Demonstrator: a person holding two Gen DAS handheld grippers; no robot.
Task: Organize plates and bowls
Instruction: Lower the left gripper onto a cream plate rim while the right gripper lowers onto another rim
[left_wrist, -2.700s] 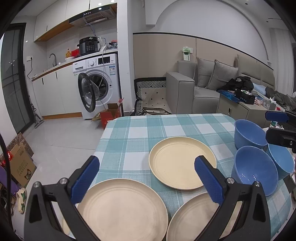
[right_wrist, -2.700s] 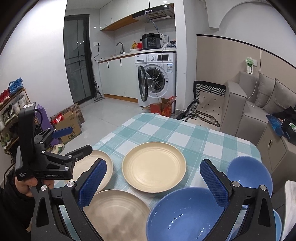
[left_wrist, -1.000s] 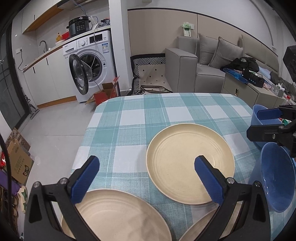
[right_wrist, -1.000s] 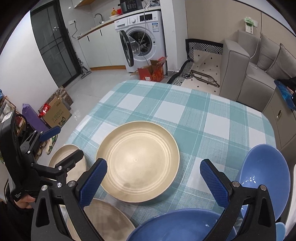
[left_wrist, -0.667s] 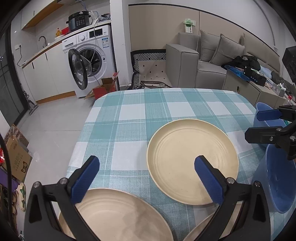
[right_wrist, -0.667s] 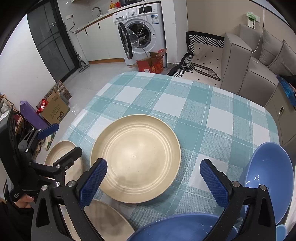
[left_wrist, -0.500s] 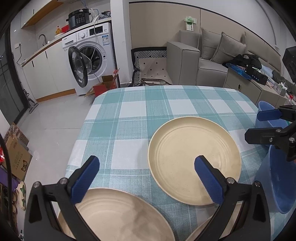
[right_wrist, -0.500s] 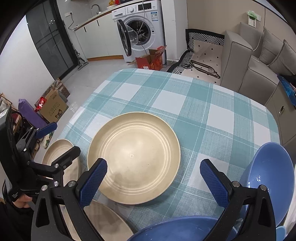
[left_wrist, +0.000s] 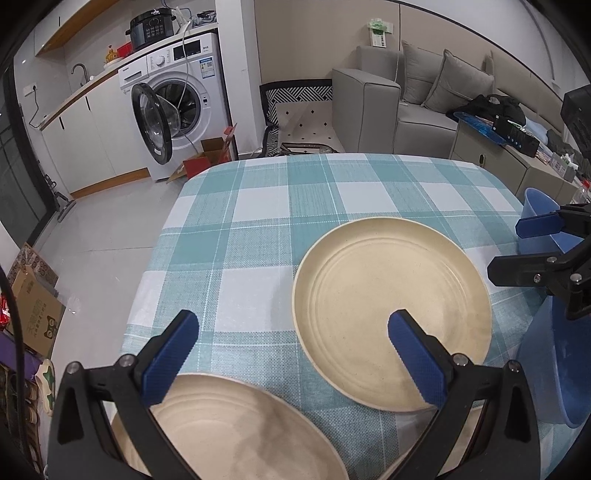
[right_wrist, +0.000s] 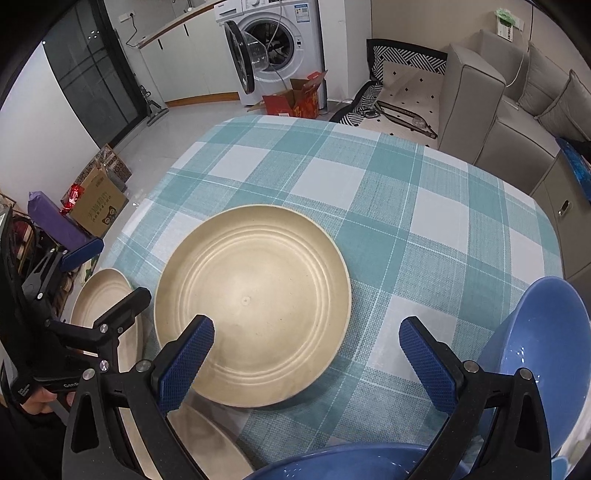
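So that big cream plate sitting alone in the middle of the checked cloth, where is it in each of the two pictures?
Left wrist view: the middle plate lies right of centre, partly behind the left gripper's right-hand finger.
Right wrist view: the same plate lies left of centre, above the right gripper's left-hand finger.
Shared landmark: the washing machine with its door open.

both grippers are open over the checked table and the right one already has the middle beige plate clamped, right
Not quite. The right gripper is open and holds nothing; the middle beige plate lies flat on the checked table, as the right wrist view shows. The left gripper is open too.
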